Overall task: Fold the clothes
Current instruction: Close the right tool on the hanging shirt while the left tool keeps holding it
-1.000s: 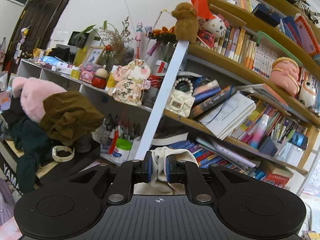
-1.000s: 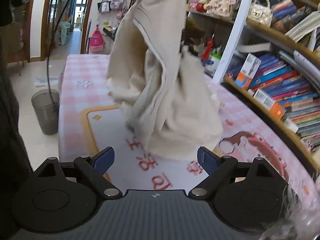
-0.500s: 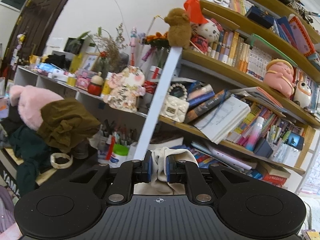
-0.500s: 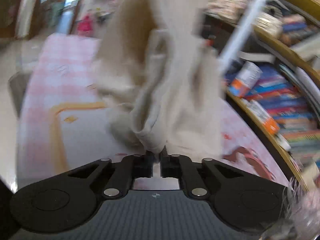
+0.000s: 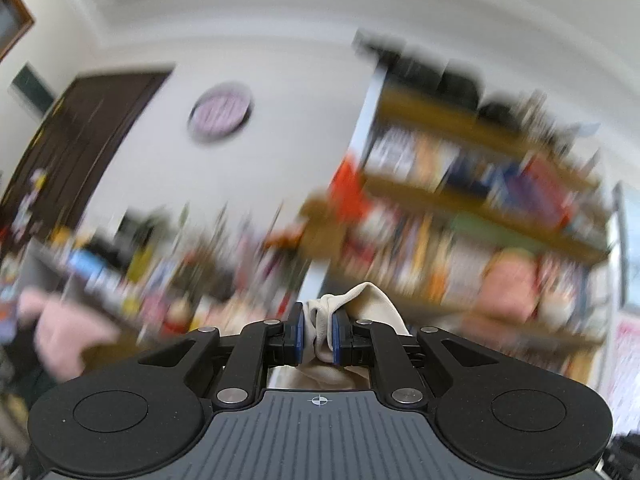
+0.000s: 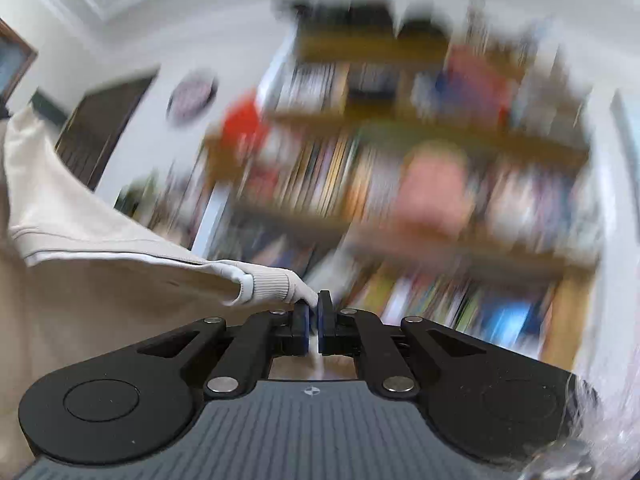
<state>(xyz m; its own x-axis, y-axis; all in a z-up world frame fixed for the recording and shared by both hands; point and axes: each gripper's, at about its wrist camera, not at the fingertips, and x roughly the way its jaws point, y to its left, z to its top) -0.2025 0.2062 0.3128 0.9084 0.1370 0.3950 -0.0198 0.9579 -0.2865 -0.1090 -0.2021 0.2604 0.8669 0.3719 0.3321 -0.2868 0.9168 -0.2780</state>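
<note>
Our left gripper (image 5: 318,338) has its fingers squeezed on a bunched bit of the cream top (image 5: 370,302). Our right gripper (image 6: 313,318) pinches the ribbed edge of that top (image 6: 100,280), which stretches off to the left, up in the air. The bookshelf (image 6: 420,208) behind looks all blurry.

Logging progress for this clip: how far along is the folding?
Early. Done: both grips are made, the left gripper shut on a bunch of the beige garment, the right gripper on its ribbed cuff. In hand: it hangs lifted between them. Left: no fold shows yet.
</note>
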